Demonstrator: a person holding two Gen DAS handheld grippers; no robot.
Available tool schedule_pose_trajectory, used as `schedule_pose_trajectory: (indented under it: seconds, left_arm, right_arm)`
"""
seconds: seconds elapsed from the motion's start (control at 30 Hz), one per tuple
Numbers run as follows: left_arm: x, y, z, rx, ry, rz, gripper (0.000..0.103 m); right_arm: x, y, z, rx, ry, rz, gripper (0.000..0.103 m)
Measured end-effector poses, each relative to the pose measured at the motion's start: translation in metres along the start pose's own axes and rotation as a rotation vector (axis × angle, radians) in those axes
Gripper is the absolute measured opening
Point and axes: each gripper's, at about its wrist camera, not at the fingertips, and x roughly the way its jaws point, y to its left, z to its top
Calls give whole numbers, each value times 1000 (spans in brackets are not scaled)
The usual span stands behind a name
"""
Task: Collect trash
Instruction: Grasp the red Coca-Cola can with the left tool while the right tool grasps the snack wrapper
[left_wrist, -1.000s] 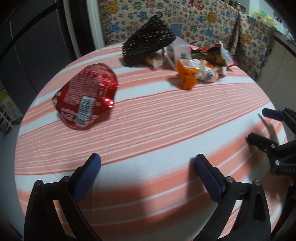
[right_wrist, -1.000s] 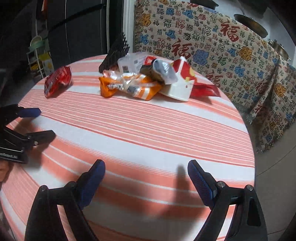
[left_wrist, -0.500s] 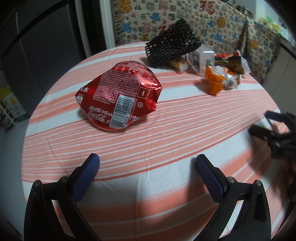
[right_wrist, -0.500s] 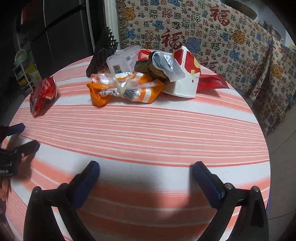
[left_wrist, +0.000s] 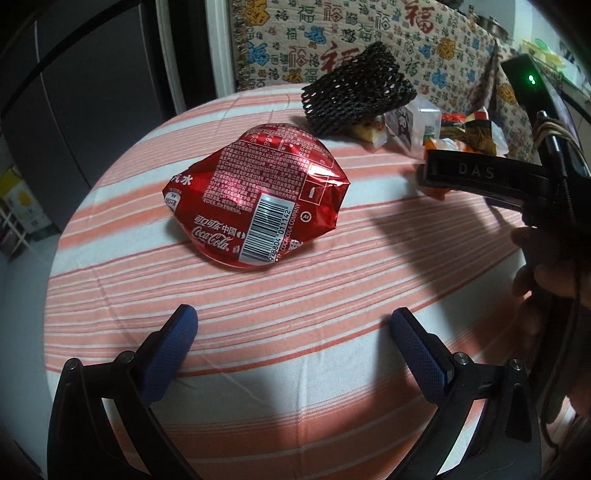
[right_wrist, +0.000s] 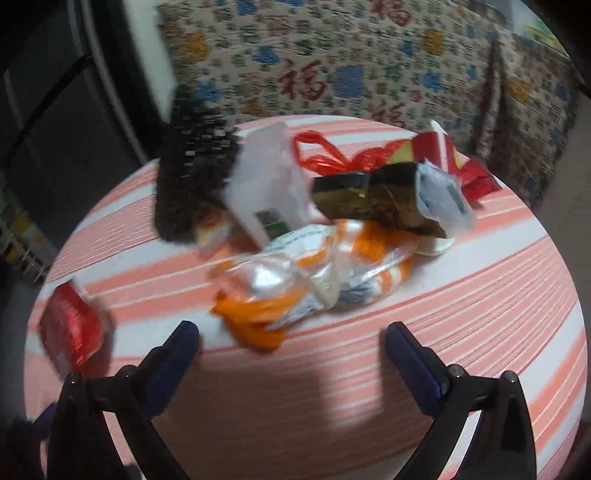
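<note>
A crushed red Coca-Cola wrapper (left_wrist: 258, 199) lies on the round striped table (left_wrist: 184, 295), just ahead of my open, empty left gripper (left_wrist: 293, 350). It also shows at the left in the right wrist view (right_wrist: 70, 332). My open, empty right gripper (right_wrist: 291, 354) is close in front of an orange and clear plastic wrapper (right_wrist: 310, 280). Behind that wrapper lie a black foam net (right_wrist: 192, 184), a clear plastic box (right_wrist: 269, 192), a dark foil packet (right_wrist: 376, 199) and red packaging (right_wrist: 472, 166). The right gripper's body (left_wrist: 517, 177) crosses the right side of the left wrist view.
A patterned cloth (left_wrist: 332, 40) hangs behind the table. Dark cabinets (left_wrist: 74, 92) stand at the left. The table edge curves near both grippers. The black net (left_wrist: 354, 96) also lies beyond the red wrapper in the left wrist view.
My left gripper moved closer to the red wrapper. My right gripper moved forward to the orange wrapper and now crosses the left wrist view. Both stayed open.
</note>
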Motion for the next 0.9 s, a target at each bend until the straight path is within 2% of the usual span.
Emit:
schedule_pose_trajectory:
  seconds: [0.1,0.23,0.4,0.53,0.7,0.77,0.9]
  left_arm:
    - [-1,0,-1,-2,0,1,103]
    - [-2,1,-2,20,2,-10,103]
    - [0,11,0,75,4,-50,103]
    - [3,26,5,94,0,-88,103]
    - [4,39,13,66,-26,-180,103]
    - [9,42,20,58,-24,-167,103]
    - [26,49,40,42,-18,-77,103]
  right_arm:
    - [-3,-19,-3,28,-9,-64,101]
    - [-13,-57,-18,-2,-1,-126,102]
    - [-27,-98,-30,-66,9,-83,103]
    - [-34,-100,-39,-121,2,-46,103]
    - [-36,-97,-41,-126,1,-43,103]
    - [-36,-97,-41,-125,1,-43,103]
    - [-36,-97,-41,-125,2,-43,103]
